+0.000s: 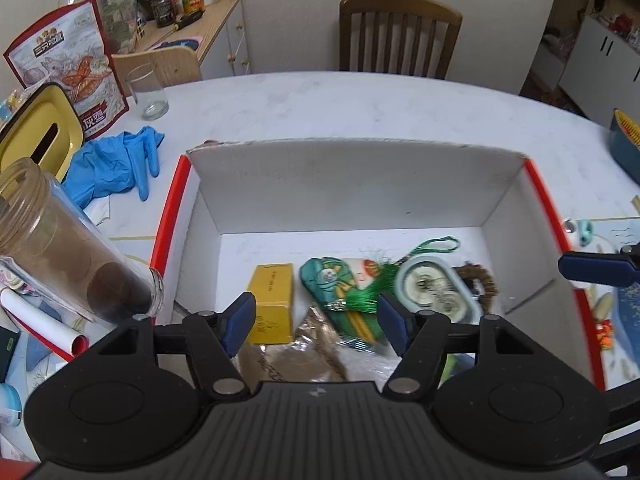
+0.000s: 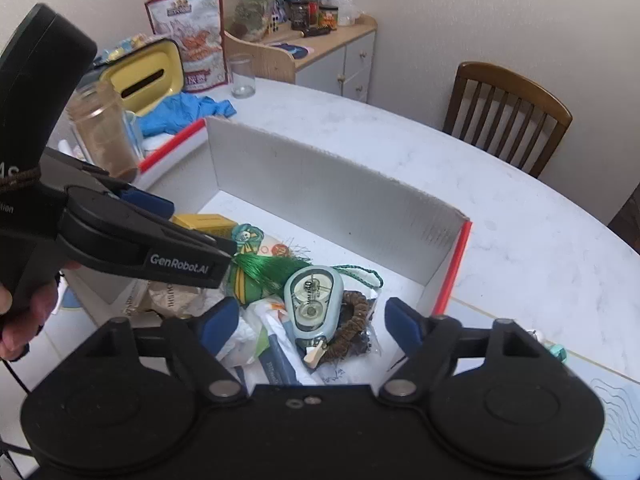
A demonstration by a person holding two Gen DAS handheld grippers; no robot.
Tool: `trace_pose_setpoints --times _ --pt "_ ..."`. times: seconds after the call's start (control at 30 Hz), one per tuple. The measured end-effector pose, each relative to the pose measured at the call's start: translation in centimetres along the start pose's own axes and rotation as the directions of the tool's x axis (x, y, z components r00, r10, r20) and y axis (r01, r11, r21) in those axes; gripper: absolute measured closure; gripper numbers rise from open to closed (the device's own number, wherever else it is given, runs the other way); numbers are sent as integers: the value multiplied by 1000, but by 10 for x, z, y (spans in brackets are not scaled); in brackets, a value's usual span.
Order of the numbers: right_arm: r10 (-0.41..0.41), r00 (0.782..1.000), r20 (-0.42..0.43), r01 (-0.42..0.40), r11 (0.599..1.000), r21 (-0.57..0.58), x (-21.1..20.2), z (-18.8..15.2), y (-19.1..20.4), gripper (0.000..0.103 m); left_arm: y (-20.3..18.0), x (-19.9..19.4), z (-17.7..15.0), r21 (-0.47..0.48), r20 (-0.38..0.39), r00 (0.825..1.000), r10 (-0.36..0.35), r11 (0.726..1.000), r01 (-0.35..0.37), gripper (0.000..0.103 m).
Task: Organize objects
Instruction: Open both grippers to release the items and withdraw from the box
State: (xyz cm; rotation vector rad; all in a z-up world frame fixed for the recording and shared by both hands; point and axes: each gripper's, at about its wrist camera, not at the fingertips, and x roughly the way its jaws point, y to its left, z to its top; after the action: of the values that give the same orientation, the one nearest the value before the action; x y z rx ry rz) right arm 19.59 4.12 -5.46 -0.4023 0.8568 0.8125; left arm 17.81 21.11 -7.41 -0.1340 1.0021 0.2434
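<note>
A white cardboard box with red edges [image 1: 400, 184] [image 2: 320, 192] stands on the white table. In it lie a yellow box [image 1: 272, 300], a green tasselled ornament [image 1: 340, 284] [image 2: 260, 268], a pale green correction tape dispenser [image 1: 436, 288] [image 2: 314, 304], a brown beaded bracelet [image 2: 354, 316] and crumpled wrappers [image 1: 308, 352]. My left gripper [image 1: 316, 320] is open and empty, low over the box's near side. My right gripper [image 2: 310, 326] is open and empty over the tape dispenser; one of its blue fingertips [image 1: 596, 266] shows in the left wrist view.
Left of the box are a jar of brown powder [image 1: 68, 264], blue gloves [image 1: 116, 164], a yellow tissue box [image 1: 40, 132], a snack bag [image 1: 72, 68] and a glass [image 1: 146, 92]. A wooden chair [image 1: 400, 36] stands behind the table. A blue container [image 1: 626, 144] sits at the right.
</note>
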Motion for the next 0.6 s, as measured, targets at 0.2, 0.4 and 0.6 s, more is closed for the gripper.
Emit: trace_pose_setpoints --times 0.2,0.4,0.6 --pt "36 999 40 -37 999 7 -24 -3 -8 14 -8 -21 -4 -19 37 999 -16 1000 16 28" --pt "80 993 82 -81 997 11 -52 -12 -20 11 -21 -42 -8 -31 71 997 -18 999 20 22" --pt "111 987 118 -112 994 5 -77 -22 -37 10 -44 -59 -9 -25 92 996 -6 1000 8 17"
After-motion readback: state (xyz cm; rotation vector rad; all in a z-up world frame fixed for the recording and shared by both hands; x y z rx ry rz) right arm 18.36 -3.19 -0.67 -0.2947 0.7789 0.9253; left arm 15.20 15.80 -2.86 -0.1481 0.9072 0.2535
